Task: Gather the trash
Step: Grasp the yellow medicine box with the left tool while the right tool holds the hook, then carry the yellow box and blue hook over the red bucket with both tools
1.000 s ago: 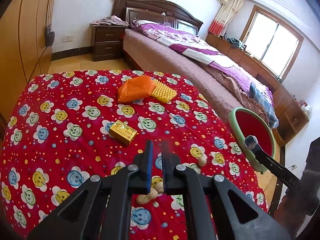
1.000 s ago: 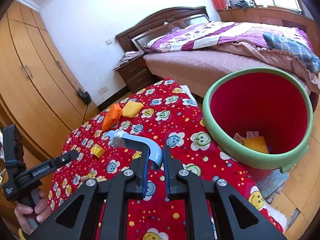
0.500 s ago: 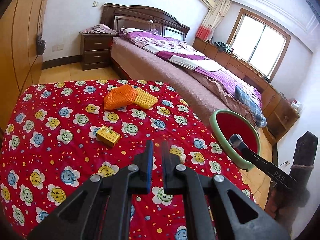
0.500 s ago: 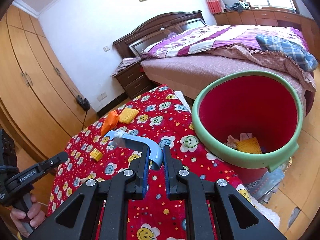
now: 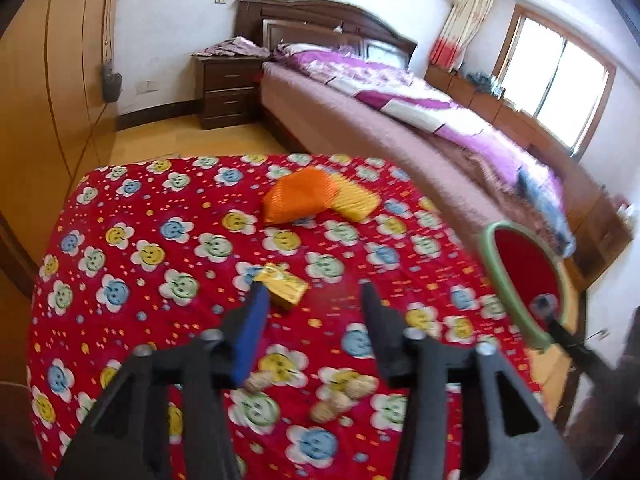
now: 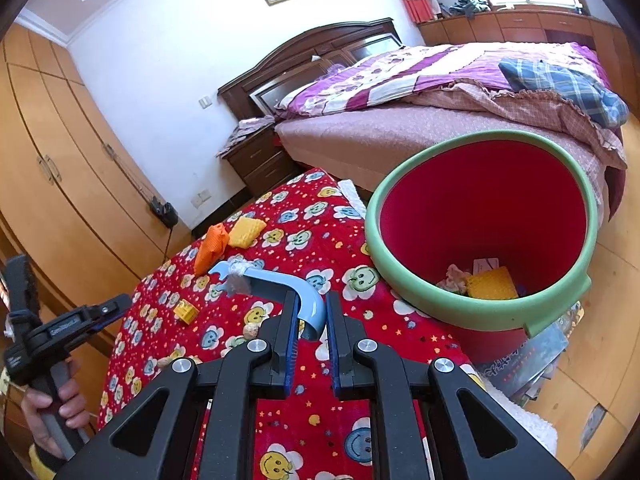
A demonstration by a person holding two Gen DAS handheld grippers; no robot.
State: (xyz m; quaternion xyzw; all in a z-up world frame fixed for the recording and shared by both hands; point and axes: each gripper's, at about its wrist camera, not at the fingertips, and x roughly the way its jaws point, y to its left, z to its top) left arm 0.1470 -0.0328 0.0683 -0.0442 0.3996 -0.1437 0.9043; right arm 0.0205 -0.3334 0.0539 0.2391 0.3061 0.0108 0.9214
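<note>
In the left wrist view, the left gripper [image 5: 312, 292] is seen over the red smiley-flower cloth [image 5: 132, 248], its jaws opening, with nothing pressed between them. A small yellow box [image 5: 286, 285] lies on the cloth just beyond the left fingertip, beside it rather than inside the gap; whether it is touched cannot be told through the blur. Peanut shells [image 5: 340, 396], which are largely hidden in the other view, are shown on the cloth under the fingers. Farther off, an orange mesh bag [image 5: 298, 197] rests against a yellow mesh piece [image 5: 356, 200]. At the right edge, the green-rimmed red bin [image 5: 505, 280] is seen edge-on, so its contents are hidden, and the tip of the right gripper is seen in front of it. A bed [image 5: 400, 136] and a nightstand [image 5: 228, 88] stand behind.

In the right wrist view, the right gripper [image 6: 310, 320] is clamped on the bent end of a light blue curved tool [image 6: 276, 280], whose far end carries a grey scrap and reaches out over the cloth. The bin is shown from above here: yellow mesh [image 6: 491, 283] and crumpled scraps lie at its bottom. The bin stands just beside the cloth's edge, to the right of the fingers. The left gripper is seen from the side at the far left, held by a hand [image 6: 60, 416] around its handle. The yellow box, the mesh pieces and one peanut shell are seen on the cloth between the two grippers.
</note>
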